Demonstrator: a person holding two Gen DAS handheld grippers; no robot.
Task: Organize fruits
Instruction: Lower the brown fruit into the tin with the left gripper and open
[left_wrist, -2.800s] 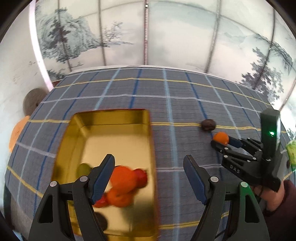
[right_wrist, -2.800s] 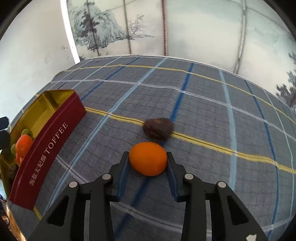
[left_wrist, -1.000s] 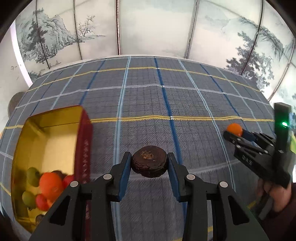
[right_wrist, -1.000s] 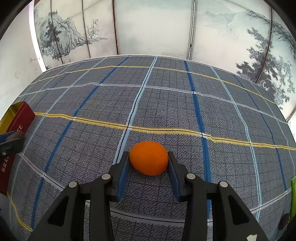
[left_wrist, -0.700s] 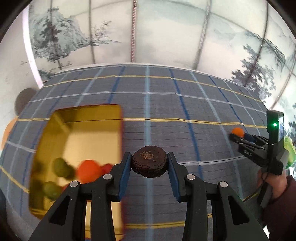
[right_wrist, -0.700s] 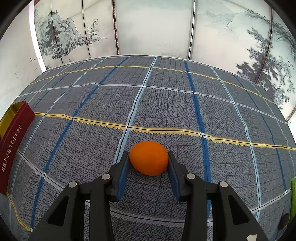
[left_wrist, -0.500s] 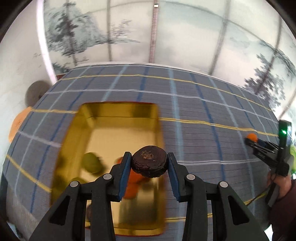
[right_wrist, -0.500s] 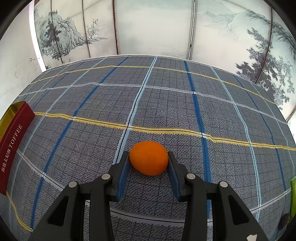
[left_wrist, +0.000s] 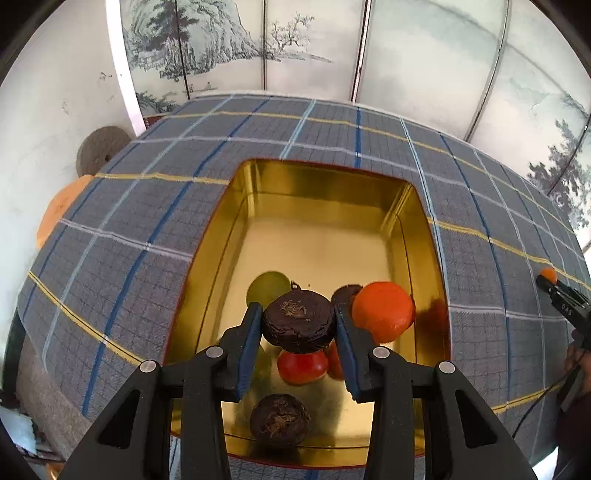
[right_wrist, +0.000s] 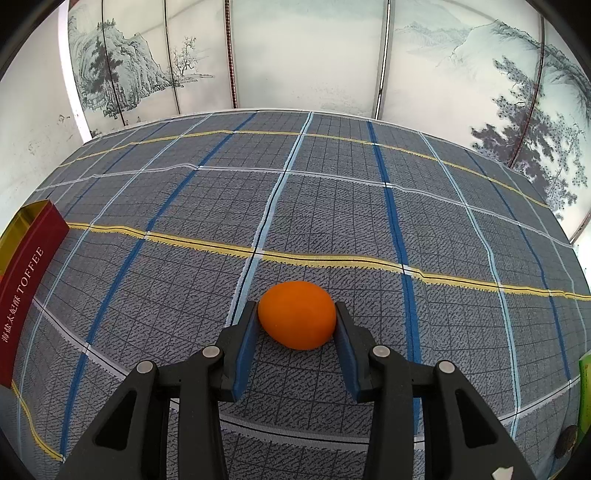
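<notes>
My left gripper (left_wrist: 298, 326) is shut on a dark brown wrinkled fruit (left_wrist: 298, 320) and holds it over the gold tin (left_wrist: 325, 192). In the tin lie an orange (left_wrist: 384, 311), a green fruit (left_wrist: 267, 286), red fruits (left_wrist: 302, 366) and another dark brown fruit (left_wrist: 279, 420). My right gripper (right_wrist: 297, 321) is shut on a small orange fruit (right_wrist: 297, 314) above the plaid cloth. It also shows at the right edge of the left wrist view (left_wrist: 550, 280). The tin's red TOFFEE side (right_wrist: 26, 280) sits at the far left of the right wrist view.
The blue-grey plaid tablecloth (right_wrist: 332, 206) covers the table. A painted folding screen (right_wrist: 314, 55) stands behind it. A green object (right_wrist: 584, 391) and a small dark item (right_wrist: 567, 439) lie at the right edge. A round stone (left_wrist: 98, 149) and an orange shape (left_wrist: 59, 210) lie beyond the table's left edge.
My left gripper has carried the dark fruit leftward from the bare cloth to over the tin's fruits. My right gripper holds the orange fruit still.
</notes>
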